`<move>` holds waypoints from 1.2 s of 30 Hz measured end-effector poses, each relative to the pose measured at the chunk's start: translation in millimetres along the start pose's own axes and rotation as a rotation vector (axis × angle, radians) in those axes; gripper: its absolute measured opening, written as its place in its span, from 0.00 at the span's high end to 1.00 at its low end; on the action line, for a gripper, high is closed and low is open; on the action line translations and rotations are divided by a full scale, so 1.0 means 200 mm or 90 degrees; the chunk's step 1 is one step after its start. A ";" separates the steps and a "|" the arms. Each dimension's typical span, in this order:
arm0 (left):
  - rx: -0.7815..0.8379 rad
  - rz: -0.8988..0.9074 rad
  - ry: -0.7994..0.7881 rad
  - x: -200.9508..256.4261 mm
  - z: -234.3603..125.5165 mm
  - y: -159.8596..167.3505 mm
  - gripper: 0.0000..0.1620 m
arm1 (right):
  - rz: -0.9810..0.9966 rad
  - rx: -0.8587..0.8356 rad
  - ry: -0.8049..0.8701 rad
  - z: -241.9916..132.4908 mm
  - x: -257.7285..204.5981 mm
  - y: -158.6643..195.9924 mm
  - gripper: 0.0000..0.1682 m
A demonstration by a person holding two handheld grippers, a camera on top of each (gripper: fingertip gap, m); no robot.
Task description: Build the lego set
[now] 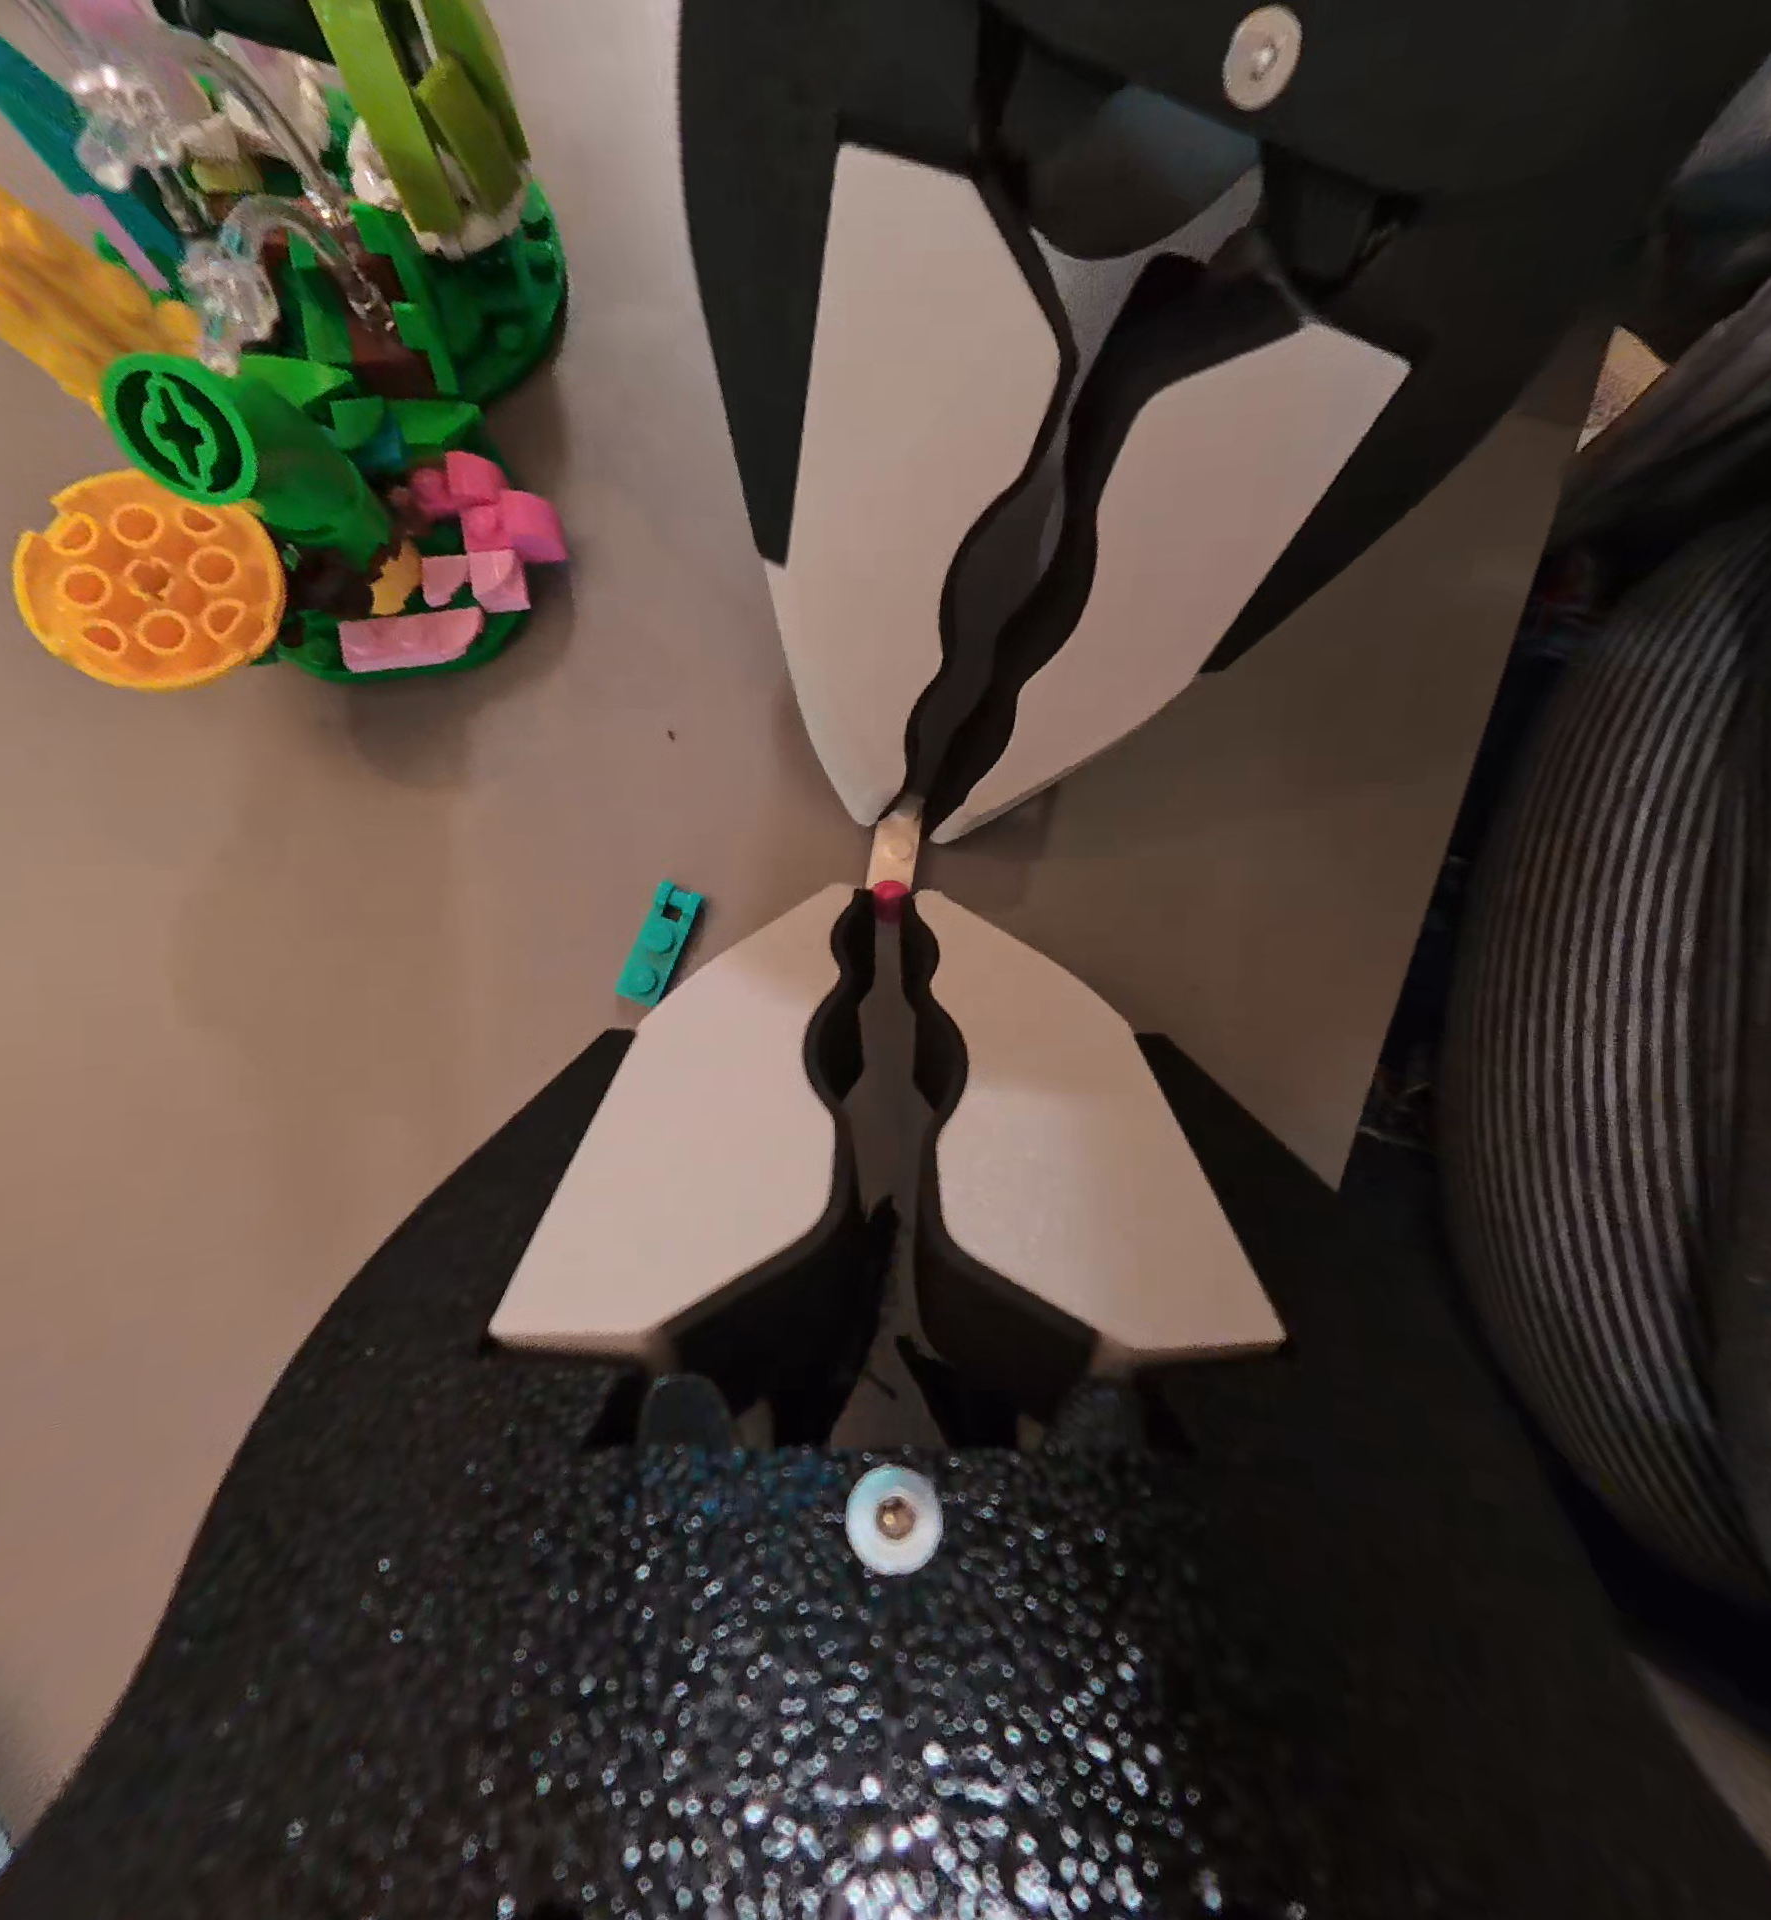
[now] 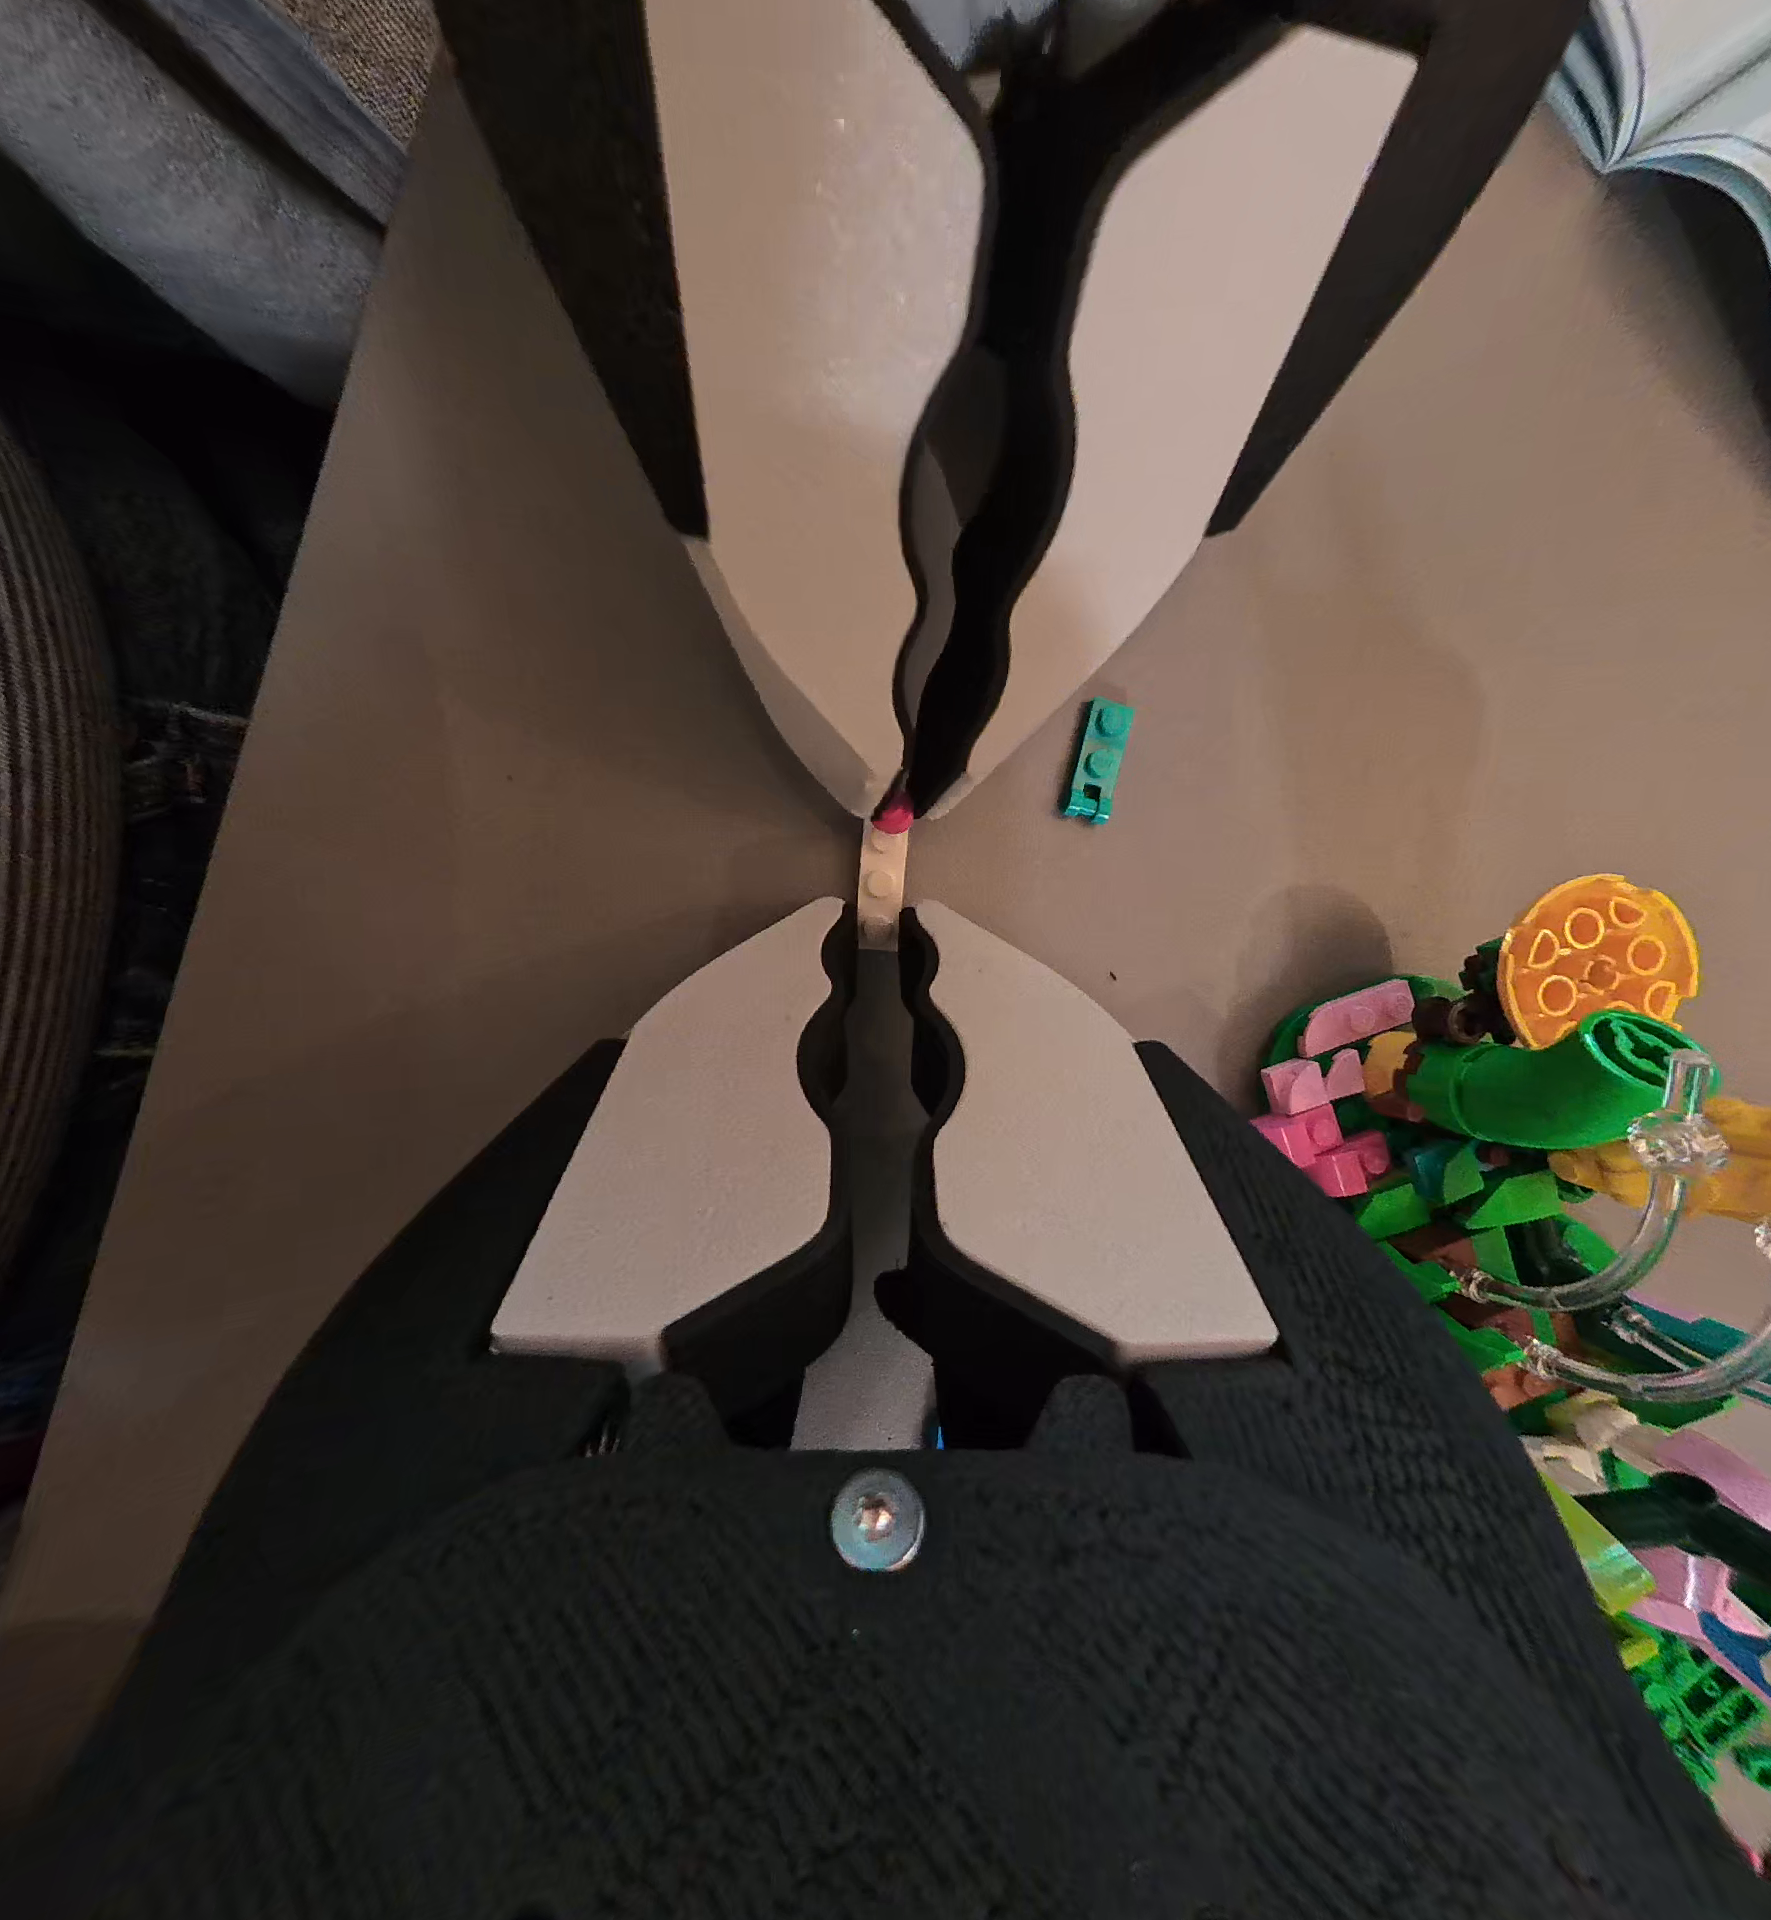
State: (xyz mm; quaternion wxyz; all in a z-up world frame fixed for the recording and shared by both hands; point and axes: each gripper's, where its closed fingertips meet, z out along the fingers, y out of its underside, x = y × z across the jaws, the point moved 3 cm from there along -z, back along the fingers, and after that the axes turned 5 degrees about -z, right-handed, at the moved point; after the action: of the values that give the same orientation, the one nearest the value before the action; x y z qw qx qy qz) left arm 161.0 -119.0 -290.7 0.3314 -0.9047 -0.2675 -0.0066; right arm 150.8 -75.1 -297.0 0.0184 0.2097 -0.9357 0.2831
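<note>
My left gripper point(image 1: 891, 902) is shut on a small magenta round piece point(image 1: 891, 896). My right gripper point(image 2: 881, 925) is shut on a thin white plate point(image 2: 881, 878). The two grippers meet tip to tip above the grey table point(image 1: 341, 1039). The magenta piece point(image 2: 893, 816) sits at the far end of the white plate point(image 1: 900, 844), touching it. In the left wrist view the right gripper point(image 1: 917, 826) comes in from the top. In the right wrist view the left gripper point(image 2: 902, 805) comes in from the top.
A teal plate with a clip point(image 1: 661, 956) point(image 2: 1099, 758) lies loose on the table beside the fingertips. A green, pink and yellow flower build point(image 1: 341, 416) point(image 2: 1535, 1143) stands to the side. Striped fabric point(image 1: 1639, 1039) point(image 2: 8, 831) lies past the table edge. An open booklet point(image 2: 1743, 156) lies at a corner. The grippers are tip to tip, or close to it.
</note>
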 end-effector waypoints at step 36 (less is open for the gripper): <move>-0.170 -0.113 0.097 -0.03 0.03 -0.01 0.97 | -0.012 0.021 0.017 0.01 0.00 -0.01 0.96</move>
State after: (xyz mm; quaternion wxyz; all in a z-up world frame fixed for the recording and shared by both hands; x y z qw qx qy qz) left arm 154.5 -116.9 -294.9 0.2256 -0.9105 -0.3169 -0.1401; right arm 151.2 -76.6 -297.4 0.0301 0.2149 -0.9286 0.3010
